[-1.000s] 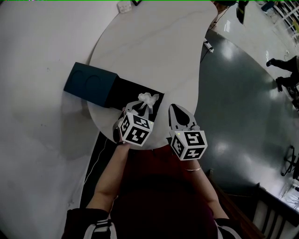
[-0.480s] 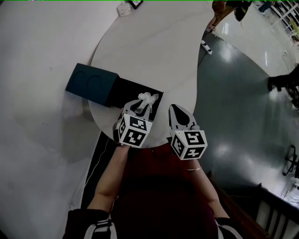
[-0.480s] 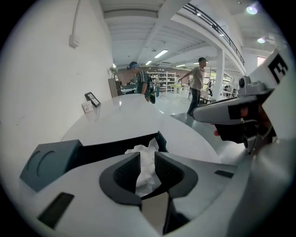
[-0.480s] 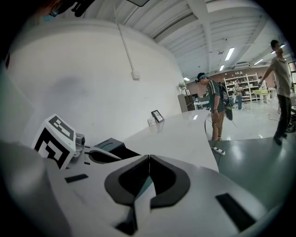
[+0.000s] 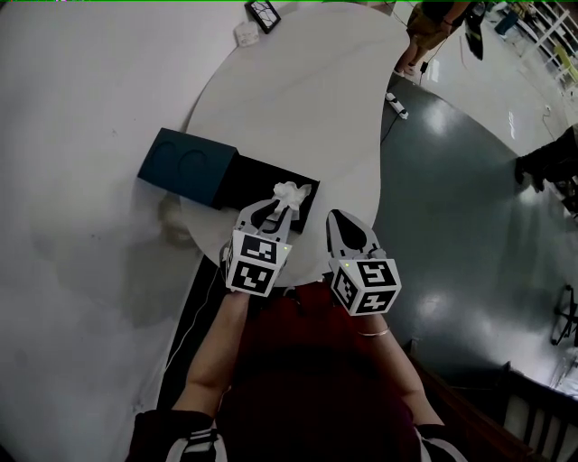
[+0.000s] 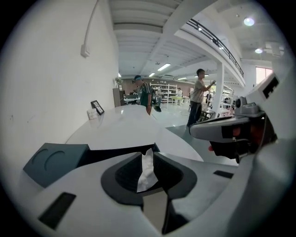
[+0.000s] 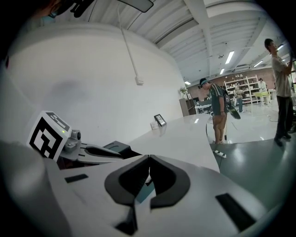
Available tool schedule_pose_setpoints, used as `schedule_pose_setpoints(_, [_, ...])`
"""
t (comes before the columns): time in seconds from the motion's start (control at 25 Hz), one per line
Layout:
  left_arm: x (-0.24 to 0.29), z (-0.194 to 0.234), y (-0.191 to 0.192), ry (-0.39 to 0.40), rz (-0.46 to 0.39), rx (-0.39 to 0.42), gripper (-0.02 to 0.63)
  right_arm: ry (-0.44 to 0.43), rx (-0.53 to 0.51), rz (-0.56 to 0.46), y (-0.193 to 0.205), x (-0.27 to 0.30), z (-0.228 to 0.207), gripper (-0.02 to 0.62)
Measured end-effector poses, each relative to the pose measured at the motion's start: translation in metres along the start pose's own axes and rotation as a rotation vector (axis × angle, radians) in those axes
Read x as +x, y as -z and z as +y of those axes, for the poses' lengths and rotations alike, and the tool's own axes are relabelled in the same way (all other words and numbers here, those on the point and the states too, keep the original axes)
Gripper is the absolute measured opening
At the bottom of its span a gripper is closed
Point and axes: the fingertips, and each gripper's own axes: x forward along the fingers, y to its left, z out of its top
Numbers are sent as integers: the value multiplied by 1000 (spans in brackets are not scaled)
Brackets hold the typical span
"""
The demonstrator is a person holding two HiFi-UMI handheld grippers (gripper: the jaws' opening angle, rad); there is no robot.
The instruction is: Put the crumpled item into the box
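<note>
A white crumpled paper (image 5: 291, 191) is pinched in my left gripper (image 5: 287, 202), which is shut on it. It hangs over the near right corner of the black open part (image 5: 262, 178) of the box, whose dark teal part (image 5: 188, 166) lies to the left. In the left gripper view the crumpled paper (image 6: 147, 170) stands between the jaws, with the teal part (image 6: 53, 158) at the left. Just to the right, over the table's near edge, my right gripper (image 5: 335, 217) is shut on nothing. Its jaws (image 7: 149, 160) meet at the tips.
The round white table (image 5: 298, 90) stands against a white wall. A small picture frame (image 5: 264, 11) and a white item (image 5: 244, 32) sit at its far edge. A power strip (image 5: 397, 103) lies on the dark floor to the right, and people (image 5: 432, 20) stand beyond.
The left gripper keeps its hold on the paper over the box's corner. Both grippers sit slightly lower in the view as the head camera shifted.
</note>
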Motion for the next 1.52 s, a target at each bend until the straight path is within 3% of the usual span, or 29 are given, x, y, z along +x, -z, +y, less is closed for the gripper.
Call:
schedule_pose_setpoints(0.68, [-57, 5, -6, -13, -196, -153, 34, -7, -20, -58, -4, -30, 30, 15])
schedule_pose_setpoints(1.52, [-123, -1, 7, -33, -311, -154, 23, 7, -75, -132, -5, -69, 72, 14])
